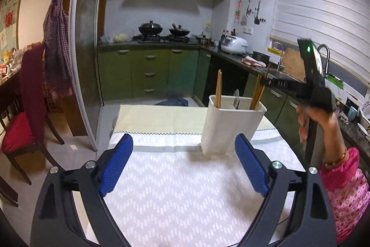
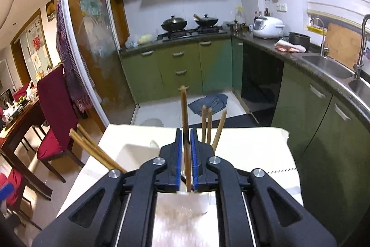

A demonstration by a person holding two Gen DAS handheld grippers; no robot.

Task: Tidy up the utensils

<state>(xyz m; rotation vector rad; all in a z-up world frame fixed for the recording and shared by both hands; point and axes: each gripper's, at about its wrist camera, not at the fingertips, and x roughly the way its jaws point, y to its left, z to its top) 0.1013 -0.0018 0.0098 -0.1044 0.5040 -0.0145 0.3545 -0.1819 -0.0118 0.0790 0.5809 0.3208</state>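
Kitchen worktop (image 1: 175,189); my right hand-held gripper (image 2: 187,149) barely parted around chopstick (image 2: 185,112) over holder (image 1: 231,124); left hand-held gripper (image 1: 185,163) wide, empty; next, let chopstick drop in.

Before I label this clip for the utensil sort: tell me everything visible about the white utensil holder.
The white utensil holder is a tall, rectangular, plastic-looking tub, upright on the patterned tablecloth toward the table's far right. Inner dividers split it into compartments. Wooden chopsticks stand at its left end, more lean at its right end, and a pale spoon-like piece shows in the middle. The left gripper does not touch it.
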